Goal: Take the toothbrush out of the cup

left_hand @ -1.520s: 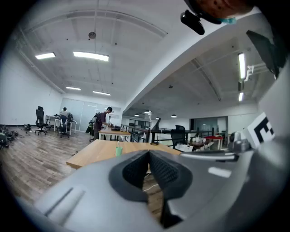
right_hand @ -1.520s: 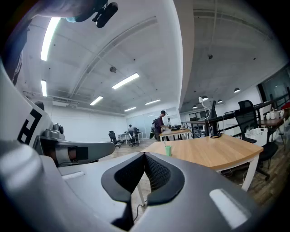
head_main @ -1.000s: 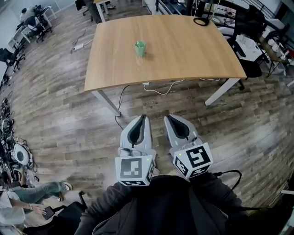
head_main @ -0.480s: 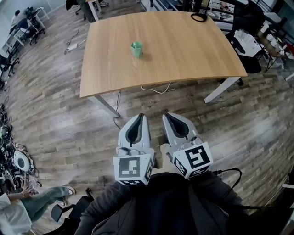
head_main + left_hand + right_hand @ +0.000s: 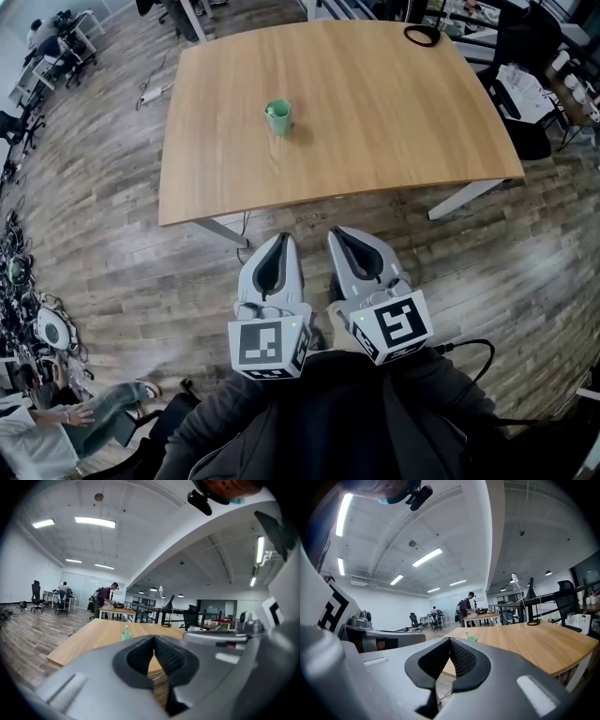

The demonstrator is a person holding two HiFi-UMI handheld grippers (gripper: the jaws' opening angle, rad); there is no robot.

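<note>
A green cup [image 5: 277, 116] stands on the wooden table [image 5: 394, 122], left of its middle, with a pale toothbrush [image 5: 126, 628] upright inside it. Both grippers hang over the floor, short of the table's near edge and well away from the cup. My left gripper [image 5: 284, 237] is shut and empty, its tips meeting. My right gripper [image 5: 335, 231] beside it is also shut and holds nothing. The cup [image 5: 126, 635] shows small just above the left gripper [image 5: 153, 637] in the left gripper view. In the right gripper view the cup [image 5: 472, 639] sits right of the right gripper [image 5: 450, 639].
A black ring of cable [image 5: 422, 36] lies at the table's far right corner. White table legs [image 5: 466, 198] and a loose cable [image 5: 246, 230] are below the near edge. Office chairs [image 5: 525, 131] stand to the right. A seated person [image 5: 56, 431] is at lower left.
Both grippers have moved forward together toward the table, whose near edge now lies closer to their tips. Their jaws stayed shut. The cup has not moved on the table.
</note>
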